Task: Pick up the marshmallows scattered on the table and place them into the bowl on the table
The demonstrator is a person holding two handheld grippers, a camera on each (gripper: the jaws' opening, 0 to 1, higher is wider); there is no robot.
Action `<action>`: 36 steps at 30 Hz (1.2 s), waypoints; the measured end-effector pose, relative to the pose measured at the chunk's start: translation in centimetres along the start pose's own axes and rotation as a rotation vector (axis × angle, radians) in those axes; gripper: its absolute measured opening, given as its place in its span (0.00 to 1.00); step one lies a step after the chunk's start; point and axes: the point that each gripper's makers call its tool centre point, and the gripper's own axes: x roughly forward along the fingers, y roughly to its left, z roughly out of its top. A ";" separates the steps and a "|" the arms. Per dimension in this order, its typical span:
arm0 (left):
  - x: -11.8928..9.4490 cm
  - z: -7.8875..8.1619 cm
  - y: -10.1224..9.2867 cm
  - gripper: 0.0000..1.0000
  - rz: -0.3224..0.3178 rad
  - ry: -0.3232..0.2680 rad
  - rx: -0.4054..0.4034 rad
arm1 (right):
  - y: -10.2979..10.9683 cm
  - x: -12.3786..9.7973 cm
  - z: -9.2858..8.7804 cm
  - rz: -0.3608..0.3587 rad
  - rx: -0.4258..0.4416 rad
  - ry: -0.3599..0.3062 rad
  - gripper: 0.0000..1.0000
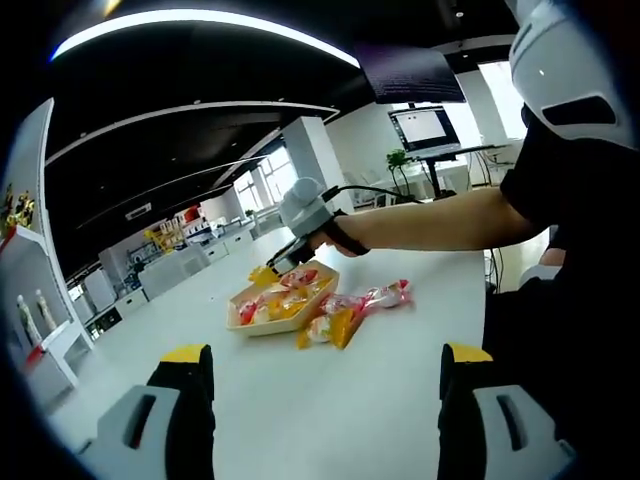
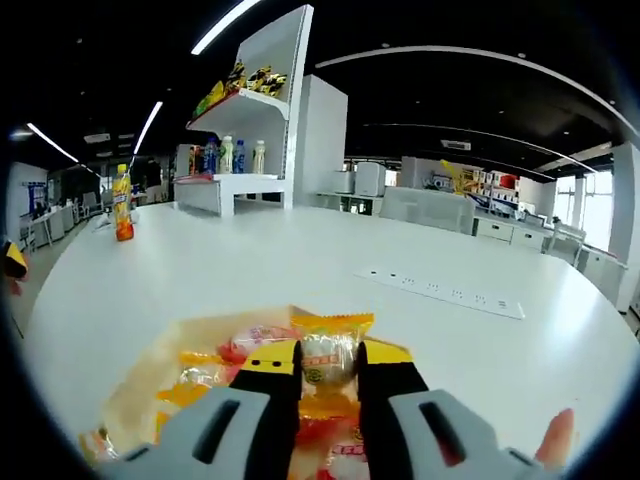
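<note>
A shallow tan bowl [image 1: 262,322] on the white table holds several wrapped marshmallows. More packets [image 1: 352,312], orange and red-white, lie on the table against its right side. My right gripper [image 1: 272,268] hangs over the bowl's far edge, held by a person's hand. In the right gripper view my right gripper [image 2: 328,375] is shut on a yellow-wrapped marshmallow [image 2: 330,335], with the bowl [image 2: 140,395] and its packets right below. My left gripper [image 1: 322,370] stands open near the table's front, well short of the bowl, nothing between its fingers.
The person's arm [image 1: 430,220] reaches in from the right. A white shelf [image 2: 245,150] with bottles and snacks stands beyond the table. An orange bottle [image 2: 123,205] and a power strip [image 2: 440,292] sit on the far tabletop. A monitor [image 1: 425,125] stands behind.
</note>
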 end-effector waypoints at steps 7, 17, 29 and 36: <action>0.1 -0.1 -0.1 0.93 0.000 0.005 0.009 | 0.0 0.3 -0.2 -0.005 -0.015 0.000 0.20; 0.1 -0.3 0.0 0.93 0.001 0.007 0.007 | -0.3 0.2 -0.4 -0.026 -0.023 0.005 0.20; -0.1 -0.5 0.6 0.93 0.021 0.012 0.004 | -0.3 0.2 -0.7 -0.036 -0.004 0.015 0.20; 0.0 -1.0 0.9 0.93 0.031 0.027 0.009 | -0.3 0.3 -0.3 -0.034 -0.014 0.002 0.21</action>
